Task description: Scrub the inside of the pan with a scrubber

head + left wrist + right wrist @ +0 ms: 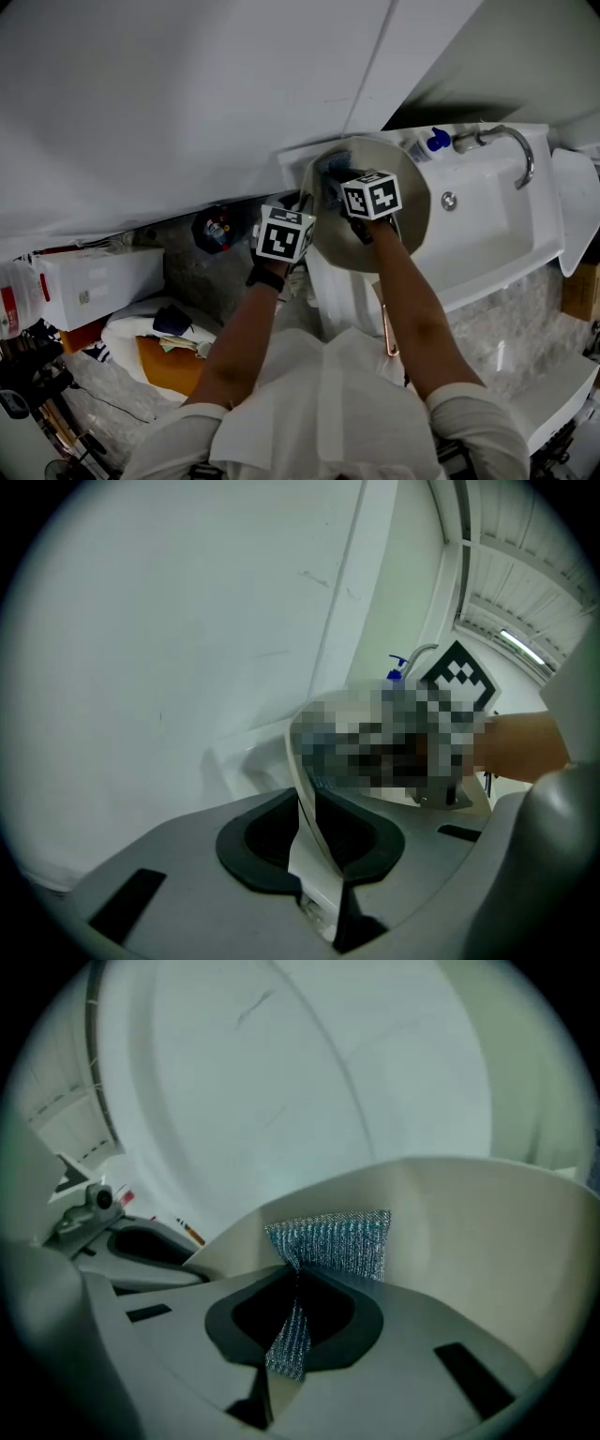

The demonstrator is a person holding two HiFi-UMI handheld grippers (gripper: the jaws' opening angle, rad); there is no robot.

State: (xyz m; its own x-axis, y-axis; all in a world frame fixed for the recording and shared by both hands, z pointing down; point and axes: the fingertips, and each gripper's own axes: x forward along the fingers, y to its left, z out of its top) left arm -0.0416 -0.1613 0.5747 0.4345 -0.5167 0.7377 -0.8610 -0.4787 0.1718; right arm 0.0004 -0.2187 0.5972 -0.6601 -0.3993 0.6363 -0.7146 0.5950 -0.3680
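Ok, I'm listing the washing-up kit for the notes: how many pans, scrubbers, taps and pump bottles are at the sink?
pan: 1
scrubber: 1
tap: 1
blue-topped bottle: 1
Total: 4

Pale pan (413, 214) tilted — scrubber (339, 1241) (silvery) inside.

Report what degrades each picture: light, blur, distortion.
Head view: dim overall, the clutter at lower left nearly lost in shadow, only the white sink bright. Left gripper view: black round vignette, straight lines bowed by the wide lens, a mosaic patch hiding the middle above the pan rim. Right gripper view: greenish cast, dark corners, yet the scrubber weave is sharp.
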